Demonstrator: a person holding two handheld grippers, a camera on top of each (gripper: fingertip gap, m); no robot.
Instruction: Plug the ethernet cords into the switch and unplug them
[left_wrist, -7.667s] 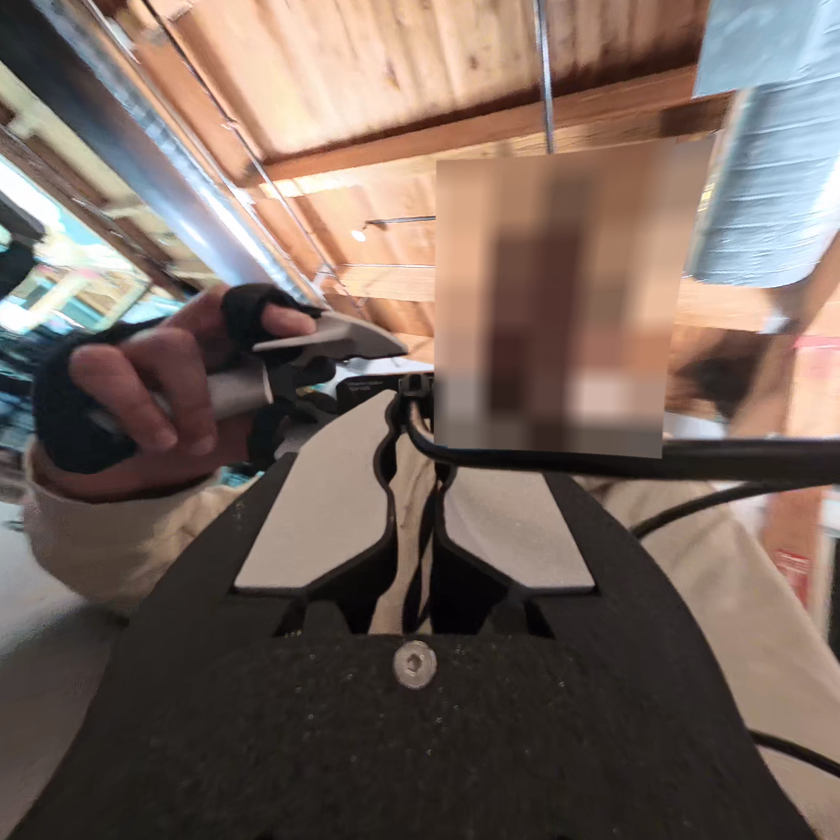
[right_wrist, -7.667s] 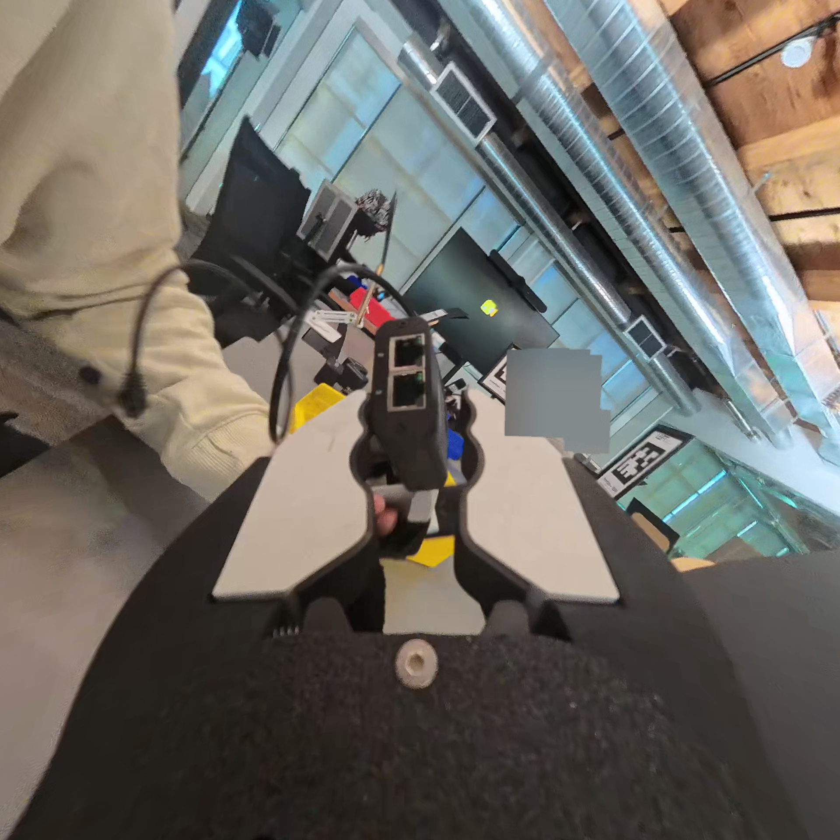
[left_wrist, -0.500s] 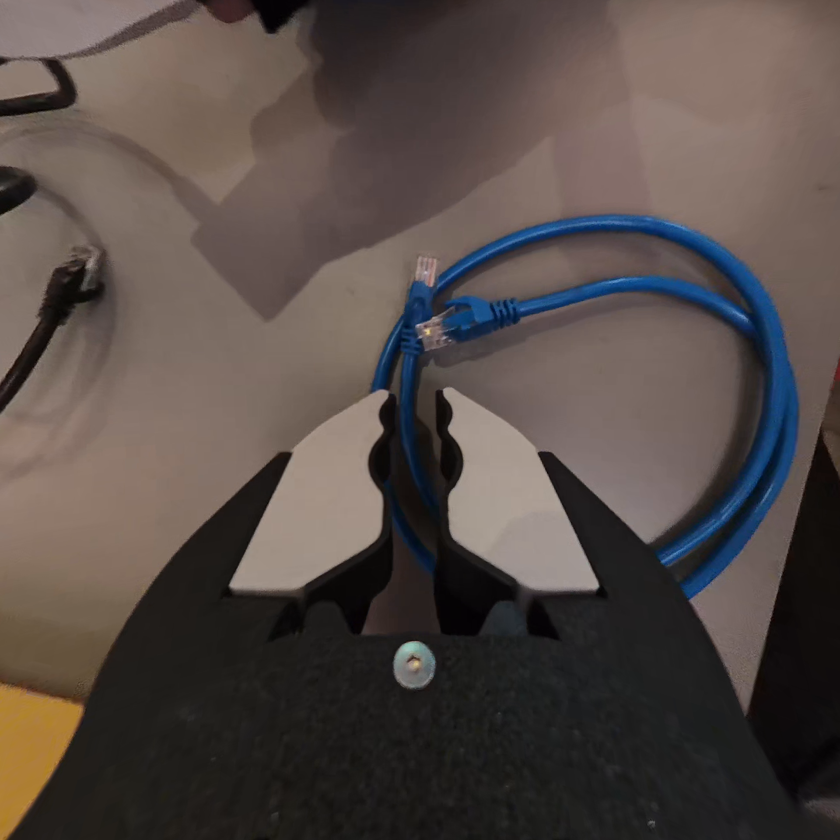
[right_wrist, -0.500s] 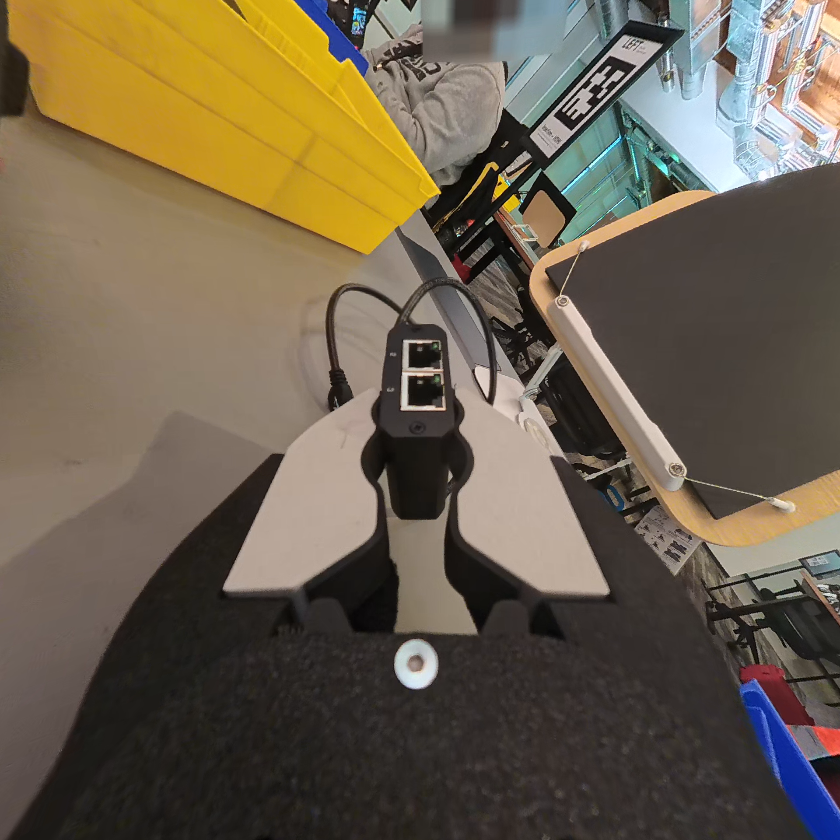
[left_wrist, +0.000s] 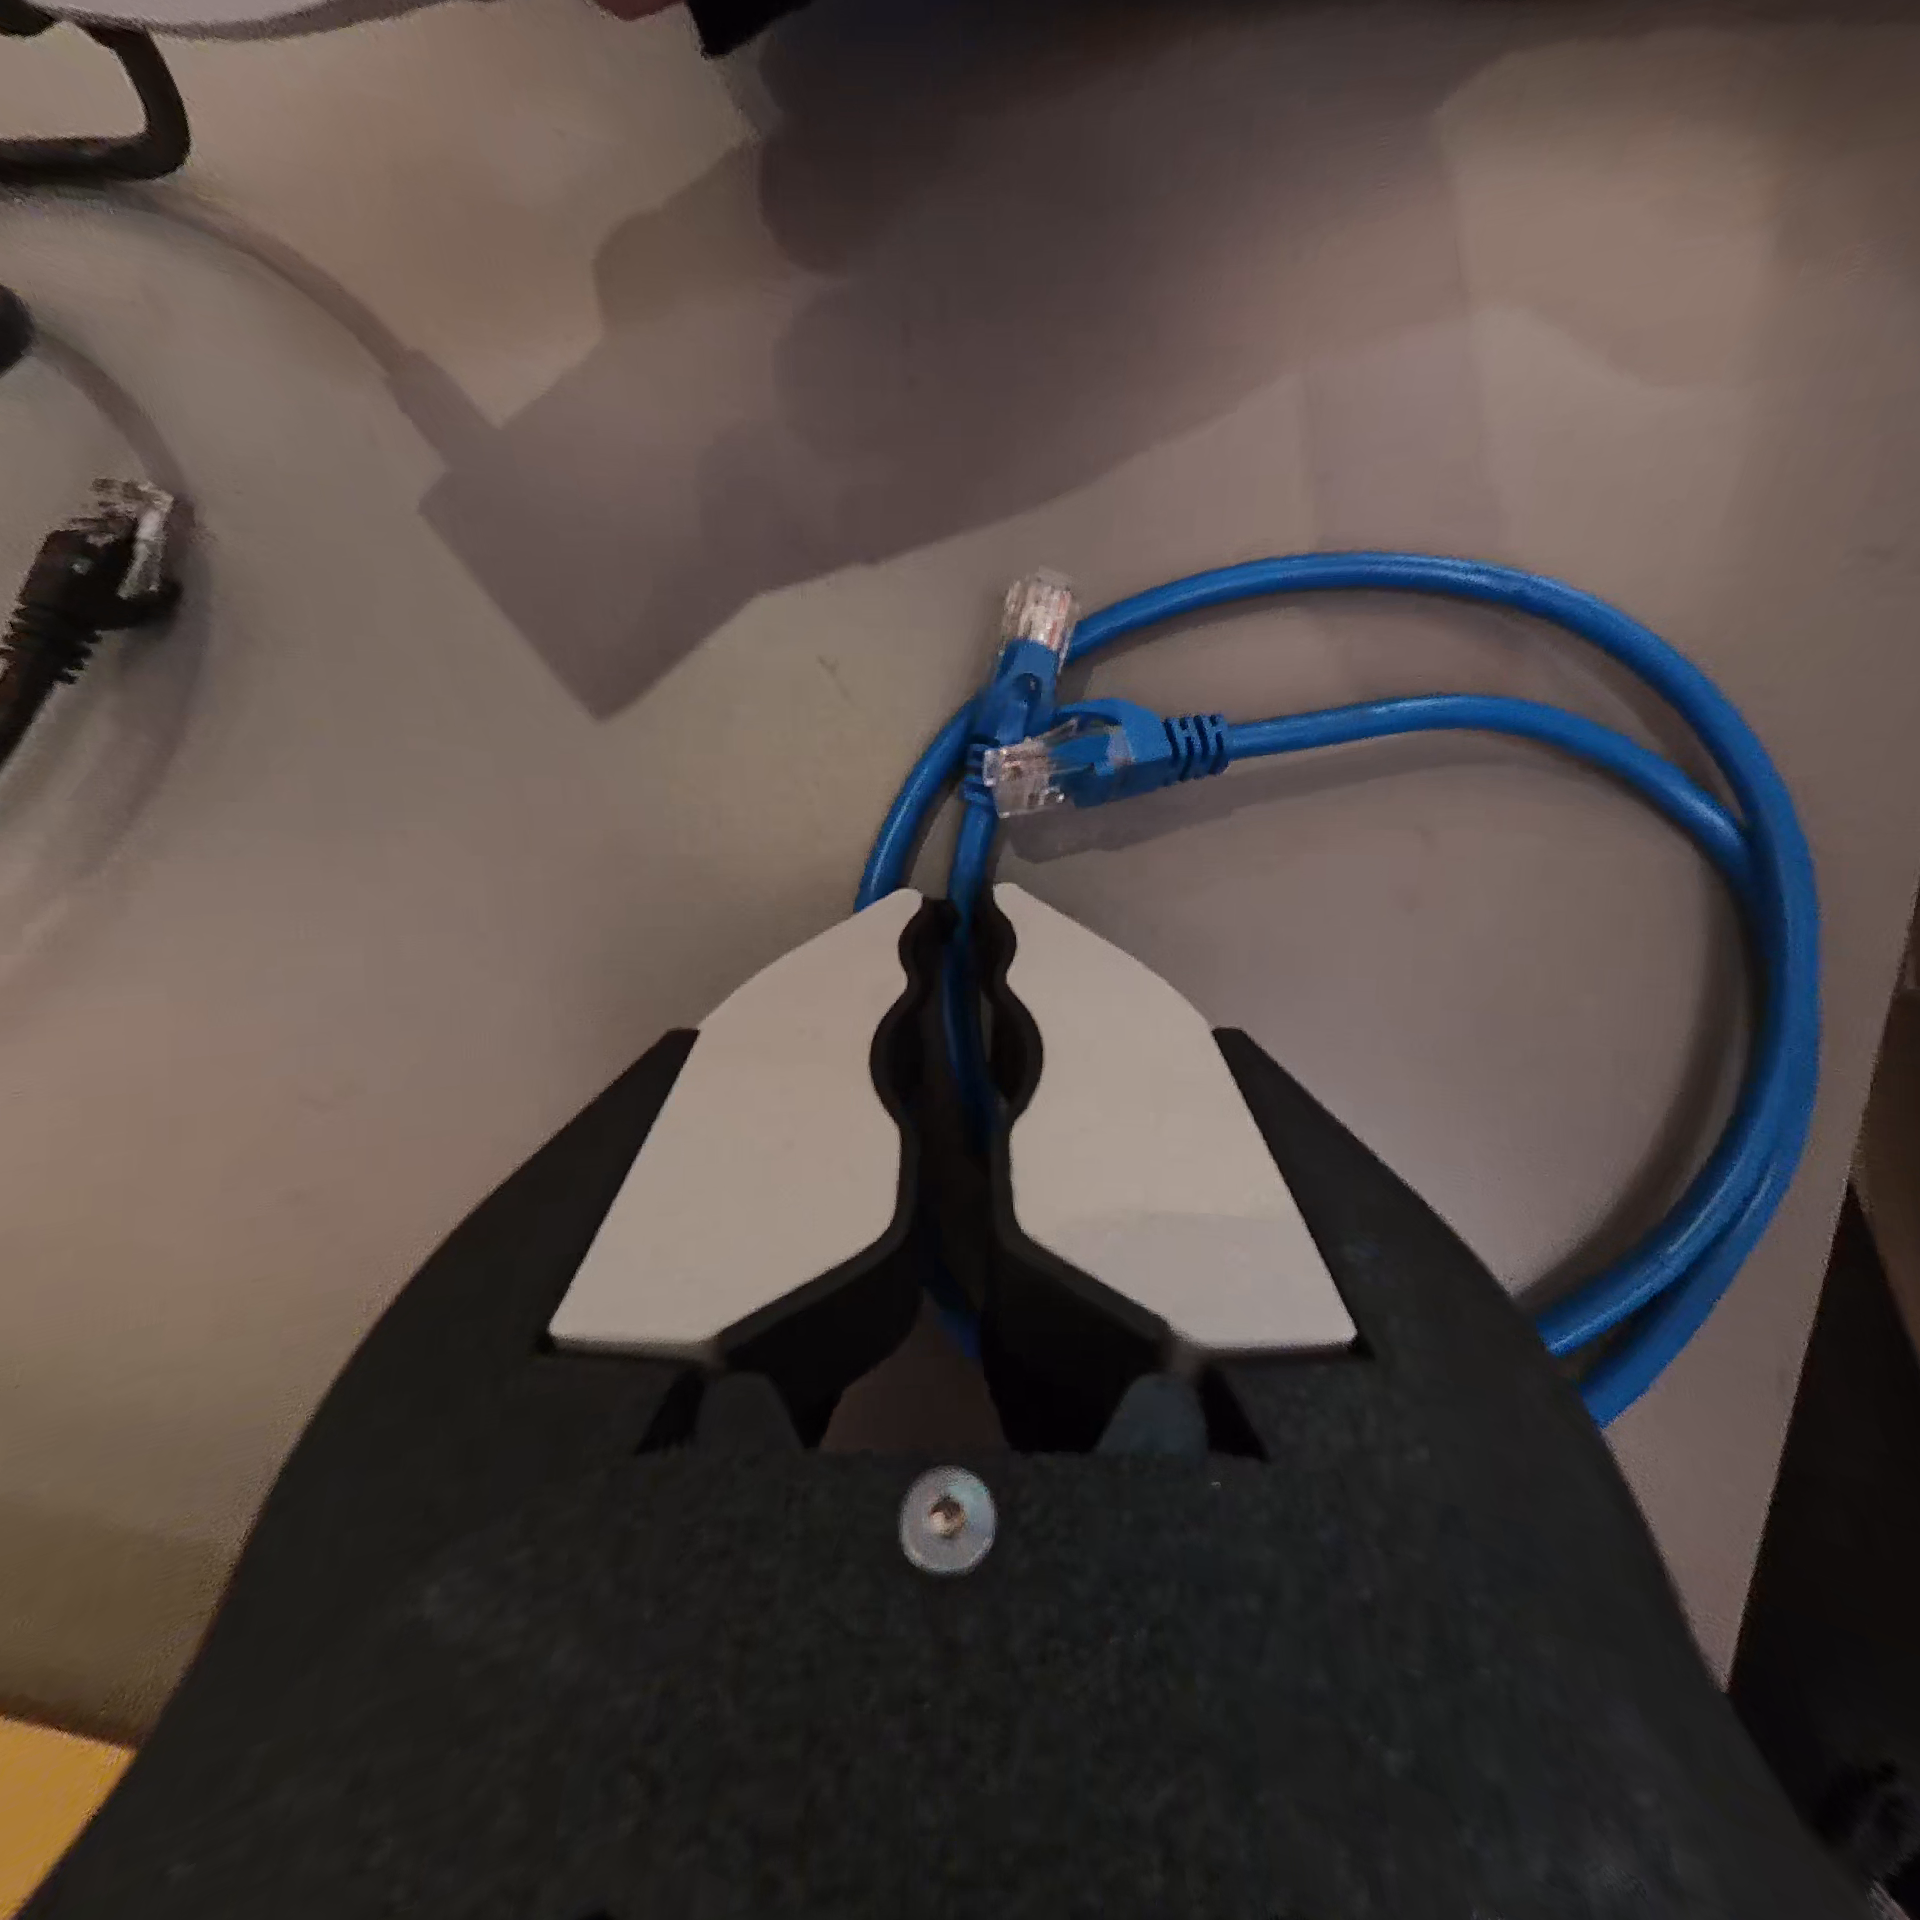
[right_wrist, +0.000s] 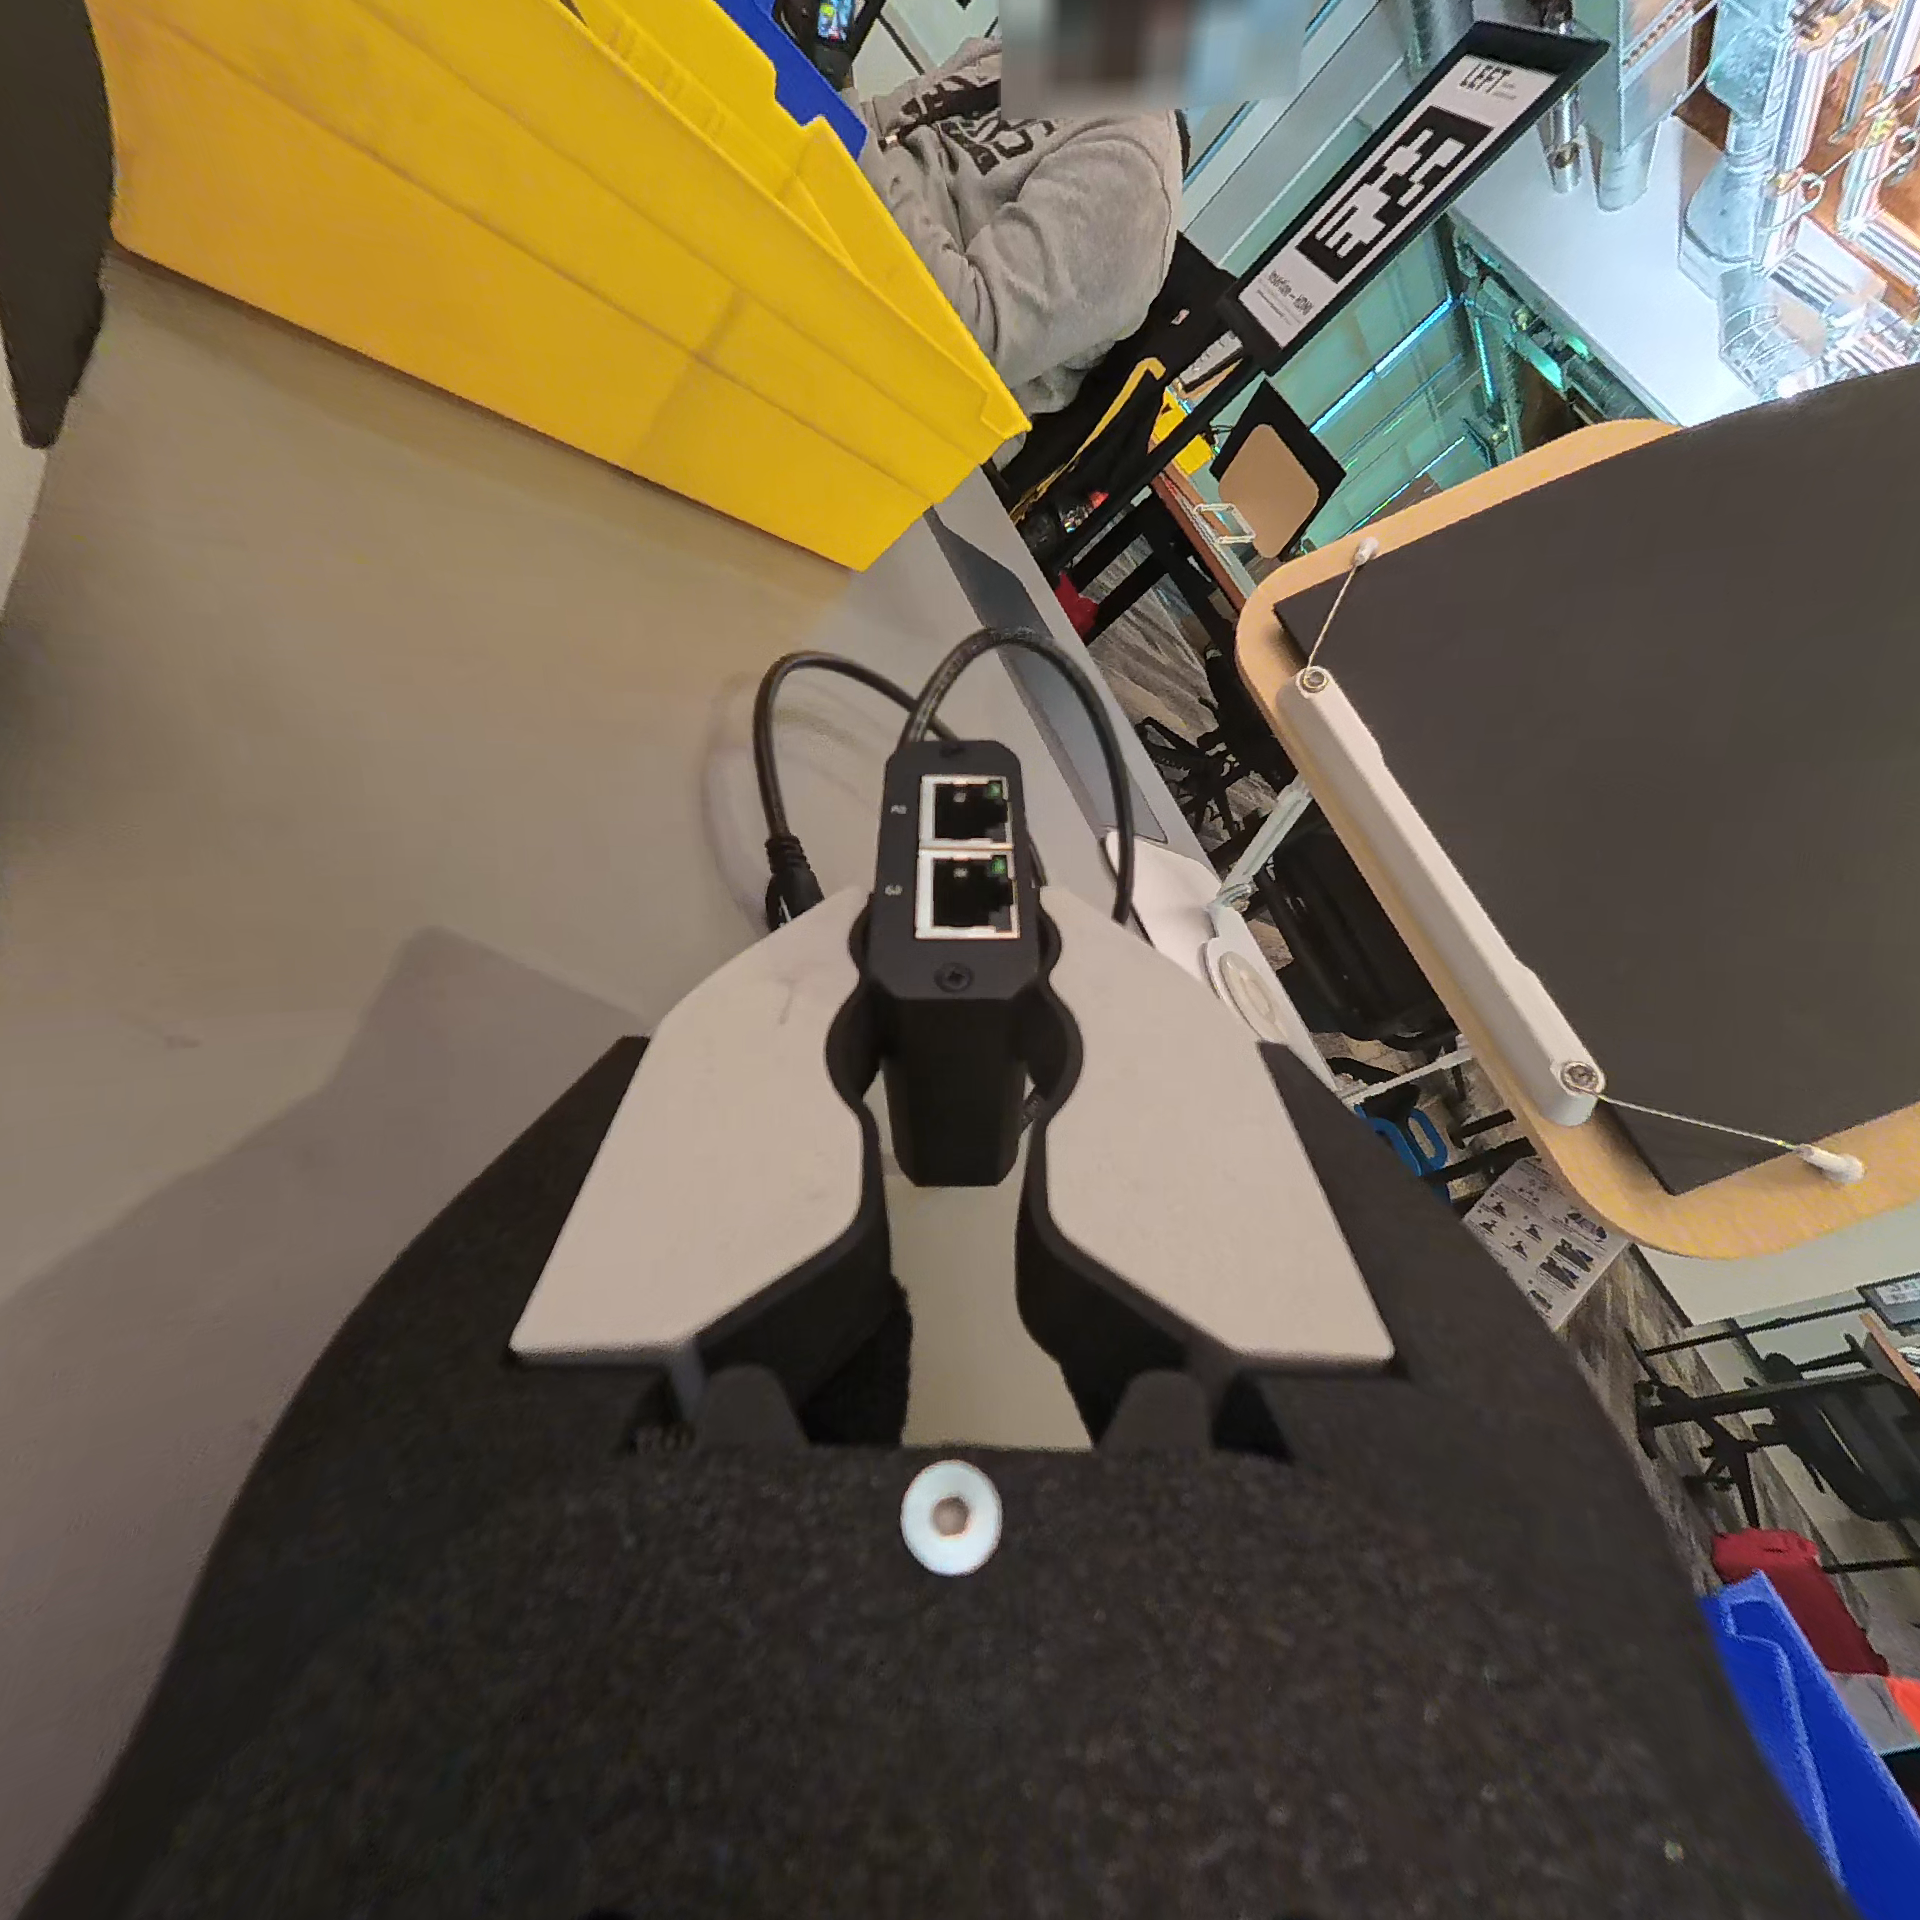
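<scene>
The left gripper (left_wrist: 961, 904) is clenching the blue ethernet cord (left_wrist: 1756, 935) just behind its upper plug (left_wrist: 1034, 613), readying it for insertion. The right gripper (right_wrist: 951, 925) is gripping the black switch (right_wrist: 954, 904), its two empty ports facing outward, above the table (right_wrist: 312, 727).

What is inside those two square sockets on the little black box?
Both sockets of the black box, held in the right gripper, look empty: no plug. Deeper contacts are too dark to see.
</scene>
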